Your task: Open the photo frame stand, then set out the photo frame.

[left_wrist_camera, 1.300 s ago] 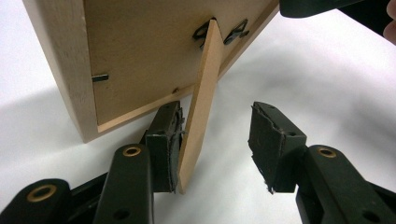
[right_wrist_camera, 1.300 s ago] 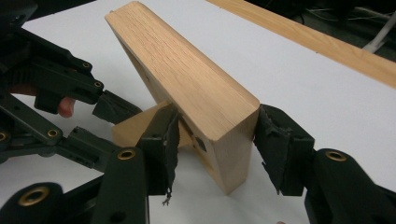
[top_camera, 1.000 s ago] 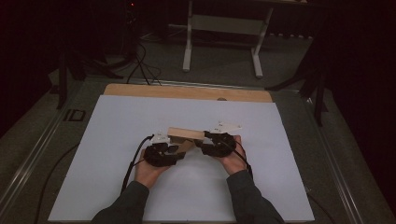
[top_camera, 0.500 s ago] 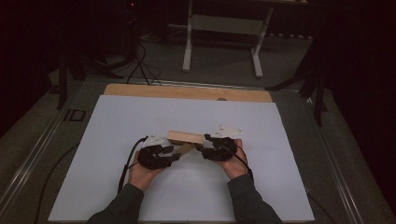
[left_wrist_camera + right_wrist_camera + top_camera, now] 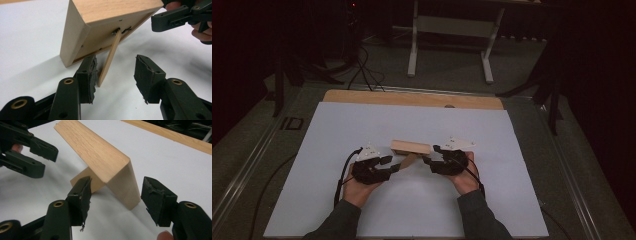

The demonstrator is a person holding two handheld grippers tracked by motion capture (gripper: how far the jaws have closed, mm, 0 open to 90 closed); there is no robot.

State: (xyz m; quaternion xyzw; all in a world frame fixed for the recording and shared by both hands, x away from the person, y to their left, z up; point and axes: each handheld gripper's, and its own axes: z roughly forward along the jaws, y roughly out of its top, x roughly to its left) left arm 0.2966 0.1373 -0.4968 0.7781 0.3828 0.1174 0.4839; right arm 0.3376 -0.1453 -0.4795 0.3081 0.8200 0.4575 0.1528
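A light wooden picture frame [image 5: 411, 147] stands tilted on the white sheet, propped by its thin back leg [image 5: 408, 161]. My left gripper [image 5: 393, 165] is open just left of it. In the left gripper view the frame's back [image 5: 100, 25] faces me and the leg [image 5: 111, 57] reaches down between my left gripper's [image 5: 116, 67] jaws, close beside the left pad [image 5: 87, 75]. My right gripper [image 5: 428, 155] is open at the frame's right end. Its jaws have just been opening, and the frame's end [image 5: 125, 185] stands loose between the right gripper's [image 5: 116, 187] pads.
The white sheet [image 5: 362, 125] covers most of the table, with a wooden strip [image 5: 412, 99] along its far edge. A metal stand [image 5: 447, 45] and cables [image 5: 362, 65] are on the floor beyond. Each gripper's cable trails back by the person's wrists.
The left hand has drawn back a little to the left, toward the person. The right jaws have spread off the frame's end. The frame now rests on its leg.
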